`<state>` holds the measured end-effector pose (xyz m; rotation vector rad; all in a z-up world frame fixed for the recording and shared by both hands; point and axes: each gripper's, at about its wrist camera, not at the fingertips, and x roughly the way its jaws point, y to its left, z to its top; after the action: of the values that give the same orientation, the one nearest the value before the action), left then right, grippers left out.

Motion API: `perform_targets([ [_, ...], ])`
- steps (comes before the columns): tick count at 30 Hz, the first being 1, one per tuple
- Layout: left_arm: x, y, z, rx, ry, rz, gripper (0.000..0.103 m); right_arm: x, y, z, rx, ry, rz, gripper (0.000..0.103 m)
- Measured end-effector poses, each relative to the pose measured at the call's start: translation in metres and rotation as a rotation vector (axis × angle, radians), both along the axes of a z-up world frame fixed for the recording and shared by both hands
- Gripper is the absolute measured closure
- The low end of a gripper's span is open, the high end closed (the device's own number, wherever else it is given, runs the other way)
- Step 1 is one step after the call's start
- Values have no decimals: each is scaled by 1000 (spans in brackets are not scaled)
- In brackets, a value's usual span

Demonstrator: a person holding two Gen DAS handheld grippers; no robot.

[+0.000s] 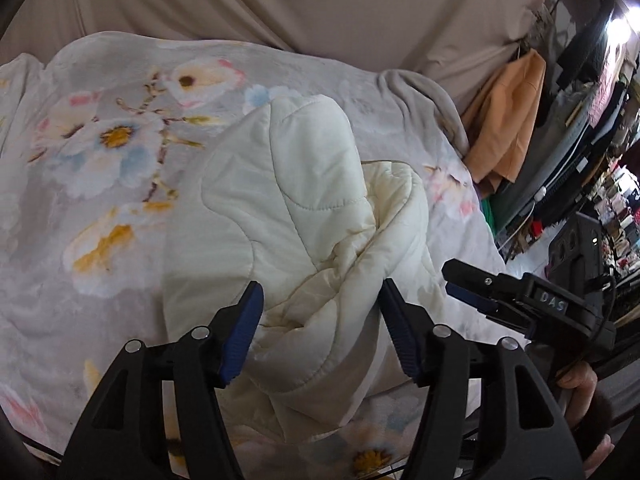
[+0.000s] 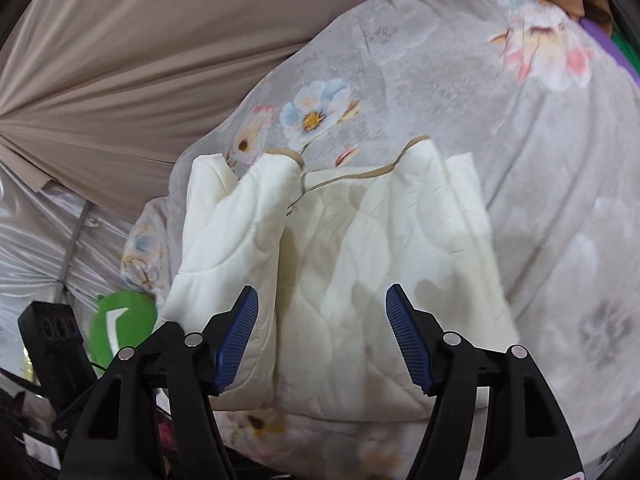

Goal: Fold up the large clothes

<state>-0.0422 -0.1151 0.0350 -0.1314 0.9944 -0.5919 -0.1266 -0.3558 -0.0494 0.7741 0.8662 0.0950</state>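
On the plush floral blanket [image 1: 80,184] lies a puffy, quilted cream jacket [image 1: 288,208].

A grey floral blanket [image 1: 100,168] covers the bed, beige draped fabric [image 1: 280,0] hangs behind it, and a bright light [image 1: 622,26] glares over cluttered shelves [image 1: 616,208].

Ahead of the left gripper [image 1: 320,334], black with ribbed blue pads [image 1: 240,336], lies a cream-white quilted jacket [image 1: 296,208] with wavy stitching and faint yellowish marks. The right gripper's view shows its tan edging [image 2: 352,174]. Beneath it spreads a pale grey blanket [image 1: 80,184] printed with white, blue, pink and yellow flowers. Beyond hangs a plain beige cloth [image 1: 280,0]. To the right is an orange fabric [image 1: 508,120]; beside the right gripper [image 2: 322,340], something green [image 2: 124,322], perhaps a sign, is blurred.
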Motion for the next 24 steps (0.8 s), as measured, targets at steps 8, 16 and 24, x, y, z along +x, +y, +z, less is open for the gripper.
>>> perform_targets([
  [8,6,73,18,27,-45,174,74,-2,8,-10,-158,83,-19,56],
  [16,15,224,-8,16,122,517,94,24,96,-21,-247,80,213,84],
  [24,10,286,-88,-104,307,658,95,94,194,-38,-340,72,408,89],
])
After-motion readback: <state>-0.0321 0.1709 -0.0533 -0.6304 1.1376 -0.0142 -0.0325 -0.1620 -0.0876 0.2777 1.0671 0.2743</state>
